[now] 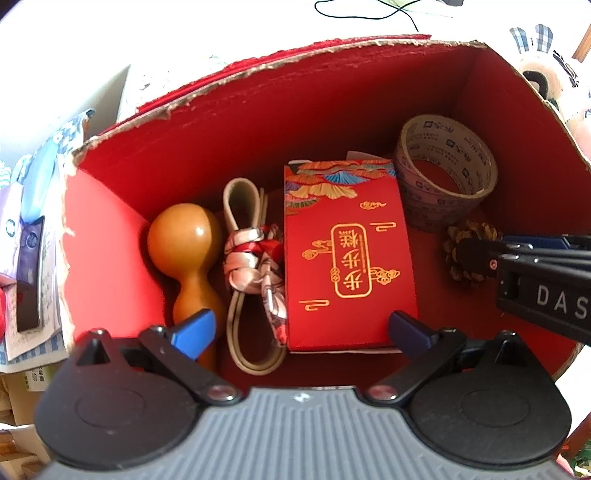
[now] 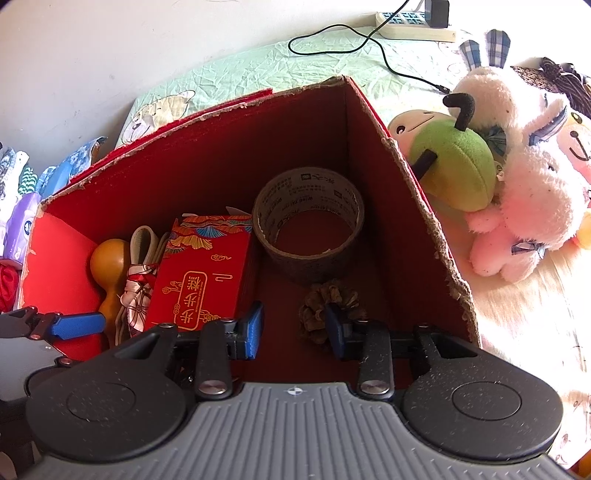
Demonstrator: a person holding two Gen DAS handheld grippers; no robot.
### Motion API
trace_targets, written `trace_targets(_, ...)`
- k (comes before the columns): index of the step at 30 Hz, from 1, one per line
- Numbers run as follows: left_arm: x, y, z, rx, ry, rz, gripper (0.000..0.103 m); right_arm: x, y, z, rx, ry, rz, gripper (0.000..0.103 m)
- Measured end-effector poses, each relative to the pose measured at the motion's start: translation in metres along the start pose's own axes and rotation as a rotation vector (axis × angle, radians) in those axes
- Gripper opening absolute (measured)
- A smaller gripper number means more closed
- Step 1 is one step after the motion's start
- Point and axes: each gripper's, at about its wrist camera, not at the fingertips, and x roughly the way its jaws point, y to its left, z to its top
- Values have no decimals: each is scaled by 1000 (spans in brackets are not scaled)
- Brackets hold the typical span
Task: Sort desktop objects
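A red cardboard box [image 1: 258, 122] with torn edges holds a tan gourd [image 1: 181, 240], a beige strap tied with a patterned scarf [image 1: 255, 254], a red gift box with gold print [image 1: 347, 258], a roll of printed tape [image 1: 443, 177] and a pine cone [image 1: 471, 227]. My left gripper [image 1: 301, 330] hangs open over the gift box's near end, holding nothing. My right gripper [image 2: 295, 326] is open low inside the box [image 2: 221, 155]. Its right finger stands just in front of the pine cone [image 2: 321, 299], which rests on the box floor near the tape [image 2: 308, 229].
Plush toys lie right of the box: a green one [image 2: 458, 166] and a white-pink one [image 2: 524, 192]. A power strip [image 2: 413, 26] with a black cable [image 2: 332, 33] sits at the back on a wrinkled green cloth. Tissue packs [image 2: 22, 221] stand at the left.
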Motion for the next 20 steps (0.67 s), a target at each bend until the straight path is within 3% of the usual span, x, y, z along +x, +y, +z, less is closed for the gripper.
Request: trace_targets(20, -8, -7, 1, -3, -47, 19, 96, -6, -4, -1, 6, -36, 0, 39)
